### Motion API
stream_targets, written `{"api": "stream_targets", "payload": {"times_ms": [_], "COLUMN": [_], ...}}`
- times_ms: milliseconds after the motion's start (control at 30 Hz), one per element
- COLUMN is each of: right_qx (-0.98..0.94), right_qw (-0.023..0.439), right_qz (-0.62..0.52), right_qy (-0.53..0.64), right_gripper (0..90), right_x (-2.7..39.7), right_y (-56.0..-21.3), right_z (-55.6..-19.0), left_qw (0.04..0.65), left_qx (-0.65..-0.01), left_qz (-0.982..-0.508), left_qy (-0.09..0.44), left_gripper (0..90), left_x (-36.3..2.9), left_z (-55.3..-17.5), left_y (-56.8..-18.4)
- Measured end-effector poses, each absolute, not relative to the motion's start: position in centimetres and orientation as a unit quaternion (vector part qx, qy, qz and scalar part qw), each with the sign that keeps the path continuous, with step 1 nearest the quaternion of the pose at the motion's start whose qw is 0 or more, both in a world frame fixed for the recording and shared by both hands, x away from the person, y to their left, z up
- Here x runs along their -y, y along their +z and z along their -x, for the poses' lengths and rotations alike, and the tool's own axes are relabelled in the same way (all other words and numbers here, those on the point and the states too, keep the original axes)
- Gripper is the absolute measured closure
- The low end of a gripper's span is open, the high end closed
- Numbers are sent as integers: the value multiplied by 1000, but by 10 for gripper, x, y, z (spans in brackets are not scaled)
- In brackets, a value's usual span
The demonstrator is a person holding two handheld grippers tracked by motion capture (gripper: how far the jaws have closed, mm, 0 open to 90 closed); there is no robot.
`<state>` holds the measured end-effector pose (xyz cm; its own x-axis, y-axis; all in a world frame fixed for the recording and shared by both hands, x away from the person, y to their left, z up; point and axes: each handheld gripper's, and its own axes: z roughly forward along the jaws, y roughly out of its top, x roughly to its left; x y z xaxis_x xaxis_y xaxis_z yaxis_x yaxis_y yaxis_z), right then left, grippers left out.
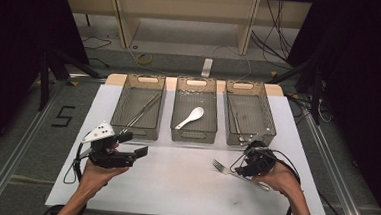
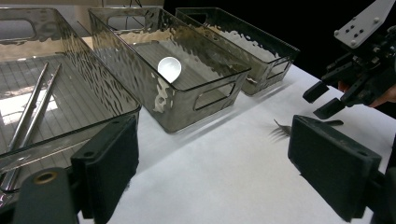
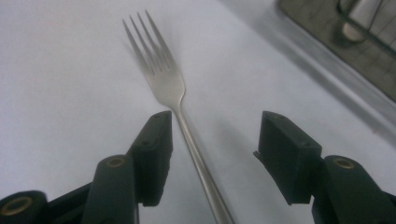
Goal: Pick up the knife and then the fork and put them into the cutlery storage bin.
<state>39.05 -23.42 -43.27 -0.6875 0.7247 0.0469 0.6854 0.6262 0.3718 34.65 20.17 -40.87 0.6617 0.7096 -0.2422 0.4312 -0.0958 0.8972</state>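
Steel fork (image 3: 161,79) between my right claw (image 3: 212,154) jaws, not yet pinched; centre on handle, lower, then close. Left claw (image 2: 212,158) released, idle.

The right tool (image 3: 212,156) hangs low over the white tabletop (image 3: 56,84), its two black jaws apart with a slim silver metal fork (image 3: 163,79) lying between them. The fork's handle runs close beside the left jaw, well apart from the right one, and its tines point away toward the far side. At far right sits the wall of a smoky transparent plastic bin (image 3: 327,32).
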Motion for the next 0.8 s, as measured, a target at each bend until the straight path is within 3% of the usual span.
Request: {"api": "stream_targets", "payload": {"times_ms": [800], "right_qx": [-909], "right_qw": [31], "right_qz": [-385], "right_qy": [154], "right_gripper": [670], "right_x": [229], "right_y": [-454], "right_z": [-385], "left_qw": [550], "left_qx": [-387], "left_qz": [-729], "left_qy": [127], "left_gripper": [156], "left_x": [-202], "left_z": [-346], "left_y": [-408]}}
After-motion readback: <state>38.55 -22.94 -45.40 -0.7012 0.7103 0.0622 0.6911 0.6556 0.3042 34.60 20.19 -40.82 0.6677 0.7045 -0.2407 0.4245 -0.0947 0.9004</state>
